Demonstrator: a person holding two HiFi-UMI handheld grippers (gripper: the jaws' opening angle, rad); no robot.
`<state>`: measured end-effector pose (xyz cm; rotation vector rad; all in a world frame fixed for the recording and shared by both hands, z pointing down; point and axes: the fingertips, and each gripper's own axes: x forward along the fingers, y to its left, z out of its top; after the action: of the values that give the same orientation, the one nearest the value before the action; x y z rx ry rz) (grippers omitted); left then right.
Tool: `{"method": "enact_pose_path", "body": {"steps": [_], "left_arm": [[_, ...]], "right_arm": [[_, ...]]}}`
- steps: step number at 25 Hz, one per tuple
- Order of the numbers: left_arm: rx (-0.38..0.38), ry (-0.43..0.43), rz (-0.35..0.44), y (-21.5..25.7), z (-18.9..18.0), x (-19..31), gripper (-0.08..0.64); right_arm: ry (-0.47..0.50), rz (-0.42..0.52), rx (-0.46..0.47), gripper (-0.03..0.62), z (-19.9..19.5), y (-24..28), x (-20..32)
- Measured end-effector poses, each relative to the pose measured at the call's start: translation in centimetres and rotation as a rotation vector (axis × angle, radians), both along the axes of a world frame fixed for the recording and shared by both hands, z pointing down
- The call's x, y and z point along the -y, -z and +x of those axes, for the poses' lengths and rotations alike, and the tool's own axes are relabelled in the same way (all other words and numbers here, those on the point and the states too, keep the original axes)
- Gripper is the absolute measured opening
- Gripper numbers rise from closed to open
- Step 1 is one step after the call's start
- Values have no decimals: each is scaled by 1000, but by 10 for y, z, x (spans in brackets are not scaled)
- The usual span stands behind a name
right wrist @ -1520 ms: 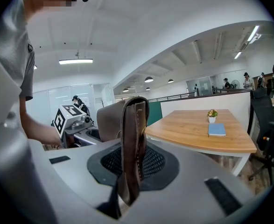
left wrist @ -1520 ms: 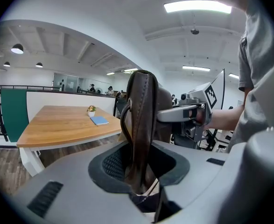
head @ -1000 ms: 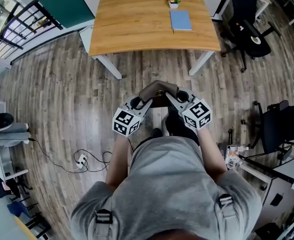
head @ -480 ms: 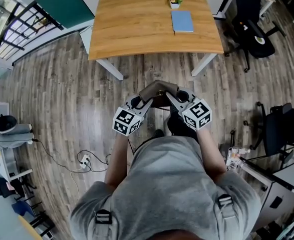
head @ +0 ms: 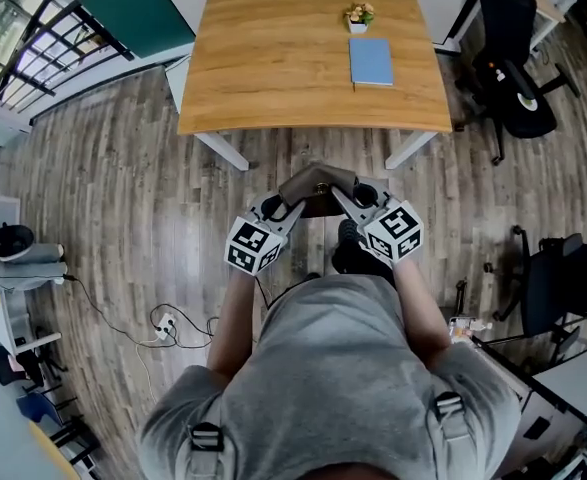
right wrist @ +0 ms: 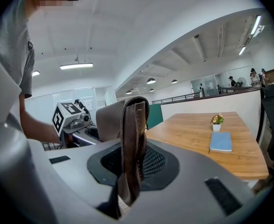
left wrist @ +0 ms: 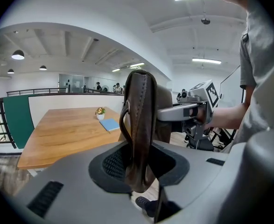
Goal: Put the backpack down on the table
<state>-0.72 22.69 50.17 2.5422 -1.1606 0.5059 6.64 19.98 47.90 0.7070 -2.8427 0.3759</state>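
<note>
While left tool (head: 293,204) and right tool (head: 342,199) each pinch the backpack (head: 318,179), a notebook (head: 371,62) and plant (head: 359,14) occupy the table (head: 273,58).

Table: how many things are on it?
2. A potted plant near the far edge of the table, and a blue notebook in front of it. Nothing seems hidden.

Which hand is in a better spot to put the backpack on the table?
Left, probably, but only just. The left gripper and right gripper each clamp a backpack strap, side by side. Bare table lies ahead of the left one; the book and plant sit toward the right.
</note>
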Motion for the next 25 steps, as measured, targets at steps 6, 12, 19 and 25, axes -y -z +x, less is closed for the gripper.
{"method": "enact_pose_path", "body": {"steps": [6, 12, 19, 25], "left_arm": [[6, 41, -3, 3, 3, 31, 123], [12, 84, -14, -1, 8, 59, 121], [15, 133, -15, -5, 14, 94, 121], [21, 175, -15, -5, 9, 117, 120]], "right_arm": [[42, -5, 8, 63, 2, 2, 33], [94, -13, 3, 63, 4, -3, 67], [150, -17, 1, 63, 8, -7, 105], [198, -13, 5, 64, 1, -8, 131]]}}
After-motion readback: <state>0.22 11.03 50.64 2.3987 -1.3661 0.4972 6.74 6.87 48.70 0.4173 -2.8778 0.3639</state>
